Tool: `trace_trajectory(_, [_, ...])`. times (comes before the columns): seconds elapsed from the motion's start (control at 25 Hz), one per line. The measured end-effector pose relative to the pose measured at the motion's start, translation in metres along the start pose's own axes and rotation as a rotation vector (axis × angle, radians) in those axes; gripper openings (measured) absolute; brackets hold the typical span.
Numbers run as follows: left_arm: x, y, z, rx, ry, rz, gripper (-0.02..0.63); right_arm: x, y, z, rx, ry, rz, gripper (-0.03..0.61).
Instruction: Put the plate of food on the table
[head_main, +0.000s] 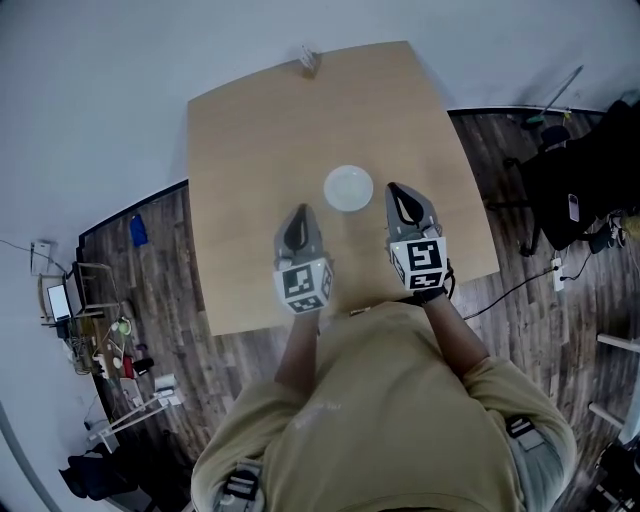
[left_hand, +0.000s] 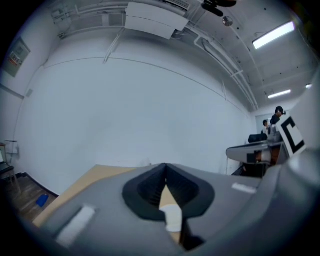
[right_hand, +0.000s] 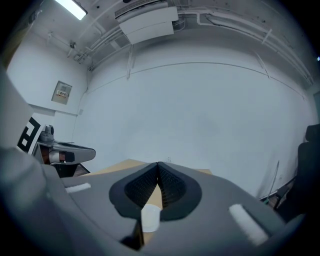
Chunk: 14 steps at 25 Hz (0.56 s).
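A white round plate (head_main: 348, 188) lies near the middle of the light wooden table (head_main: 250, 130); it looks plain white from here. My left gripper (head_main: 298, 213) hovers just left of and nearer than the plate, jaws pressed together on nothing. My right gripper (head_main: 395, 189) sits close to the plate's right rim, also shut and empty. In the left gripper view the left gripper (left_hand: 165, 169) has its dark pads meeting in a point, aimed over the table toward a pale wall. The right gripper (right_hand: 158, 166) looks the same in its own view. The plate does not show in either gripper view.
A small pale object (head_main: 308, 60) stands at the table's far edge. On the wooden floor lie a blue item (head_main: 138, 230) at left, cluttered shelves (head_main: 90, 330) at lower left, and a black chair (head_main: 575, 185) with cables at right.
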<state>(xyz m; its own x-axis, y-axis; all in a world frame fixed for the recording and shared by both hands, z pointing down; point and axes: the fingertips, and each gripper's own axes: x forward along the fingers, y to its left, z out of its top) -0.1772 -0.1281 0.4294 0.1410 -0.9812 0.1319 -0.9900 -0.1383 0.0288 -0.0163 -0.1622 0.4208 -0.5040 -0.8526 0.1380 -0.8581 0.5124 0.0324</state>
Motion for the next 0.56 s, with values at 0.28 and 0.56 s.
trace_trajectory(0.28, [0.013,0.003,-0.004,-0.017,0.015,-0.029,0.002,0.013,-0.003,-0.006,0.008,0.029,-0.018,0.005])
trace_trajectory(0.56, [0.041,0.008,-0.013,-0.006,0.024,-0.038,0.002,0.037,-0.015,-0.02,0.02,0.059,-0.029,0.005])
